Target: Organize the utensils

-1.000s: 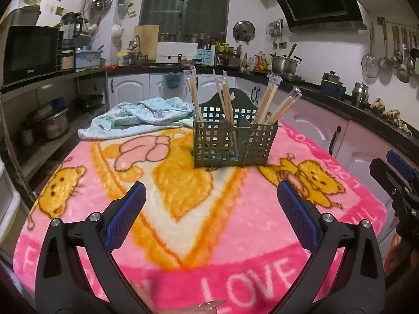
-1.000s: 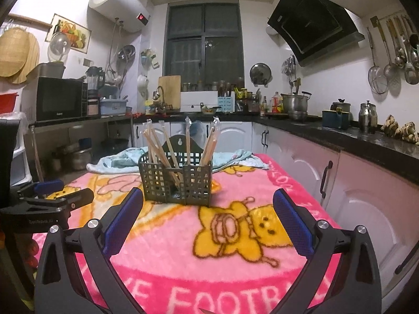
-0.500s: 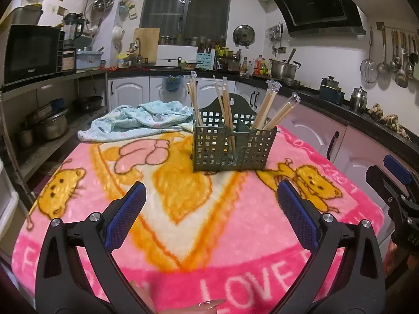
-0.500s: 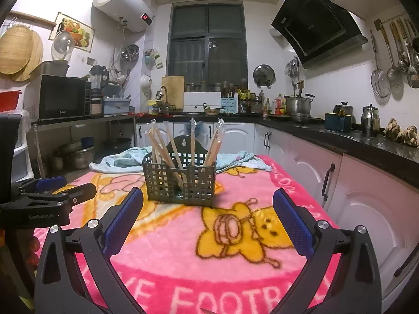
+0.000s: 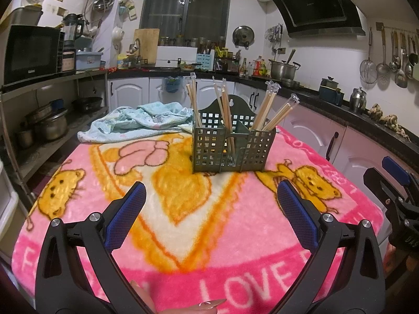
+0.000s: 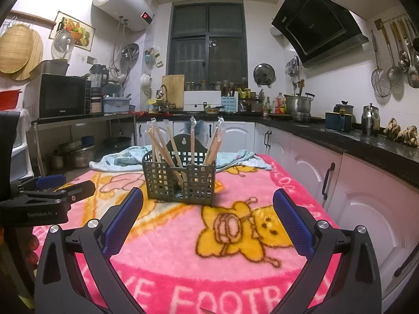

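A dark green slotted utensil caddy (image 5: 231, 147) stands upright on the pink cartoon blanket (image 5: 183, 209) near the table's far side; it also shows in the right wrist view (image 6: 180, 179). Several wrapped wooden chopsticks (image 5: 269, 111) lean in its compartments, also seen in the right wrist view (image 6: 161, 147). My left gripper (image 5: 210, 218) is open and empty, well short of the caddy. My right gripper (image 6: 208, 221) is open and empty, also short of the caddy. Each gripper shows from the side in the other's view, the right one (image 5: 392, 183) and the left one (image 6: 52, 191).
A crumpled light blue towel (image 5: 141, 120) lies behind the caddy on the table's far left. White cabinets and a black countertop (image 6: 340, 133) run along the right. Metal shelves with pots (image 5: 49, 125) stand on the left.
Both grippers have risen and drawn back slightly from the caddy. Both stay open and empty. The caddy and chopsticks have not moved.
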Tool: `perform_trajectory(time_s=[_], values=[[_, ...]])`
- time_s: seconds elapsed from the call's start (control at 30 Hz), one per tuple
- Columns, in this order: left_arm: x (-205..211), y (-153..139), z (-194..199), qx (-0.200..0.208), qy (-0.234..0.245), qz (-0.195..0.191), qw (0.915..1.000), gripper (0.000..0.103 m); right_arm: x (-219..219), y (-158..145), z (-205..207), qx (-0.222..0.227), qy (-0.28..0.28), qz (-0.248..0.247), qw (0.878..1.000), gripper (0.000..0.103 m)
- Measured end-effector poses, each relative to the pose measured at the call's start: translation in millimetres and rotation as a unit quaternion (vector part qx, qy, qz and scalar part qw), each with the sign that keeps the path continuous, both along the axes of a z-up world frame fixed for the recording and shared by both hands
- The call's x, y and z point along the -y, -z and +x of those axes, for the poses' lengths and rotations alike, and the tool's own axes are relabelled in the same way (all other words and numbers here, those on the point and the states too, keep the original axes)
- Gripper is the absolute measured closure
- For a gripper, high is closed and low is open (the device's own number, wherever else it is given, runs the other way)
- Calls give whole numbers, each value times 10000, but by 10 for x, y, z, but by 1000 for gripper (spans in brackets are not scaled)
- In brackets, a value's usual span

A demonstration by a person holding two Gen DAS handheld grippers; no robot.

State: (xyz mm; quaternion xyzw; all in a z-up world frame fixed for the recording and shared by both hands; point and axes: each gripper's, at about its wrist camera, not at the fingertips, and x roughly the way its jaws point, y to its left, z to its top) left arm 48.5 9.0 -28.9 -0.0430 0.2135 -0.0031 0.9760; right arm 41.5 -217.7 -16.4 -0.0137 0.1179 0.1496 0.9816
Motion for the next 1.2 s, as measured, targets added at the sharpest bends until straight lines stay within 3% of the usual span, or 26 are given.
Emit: perform_trajectory(time_s=[1.2], values=[[23,8,-2,-32,23,-18,10000,11,-42,31,16,-52,-17,-28,10000,6]])
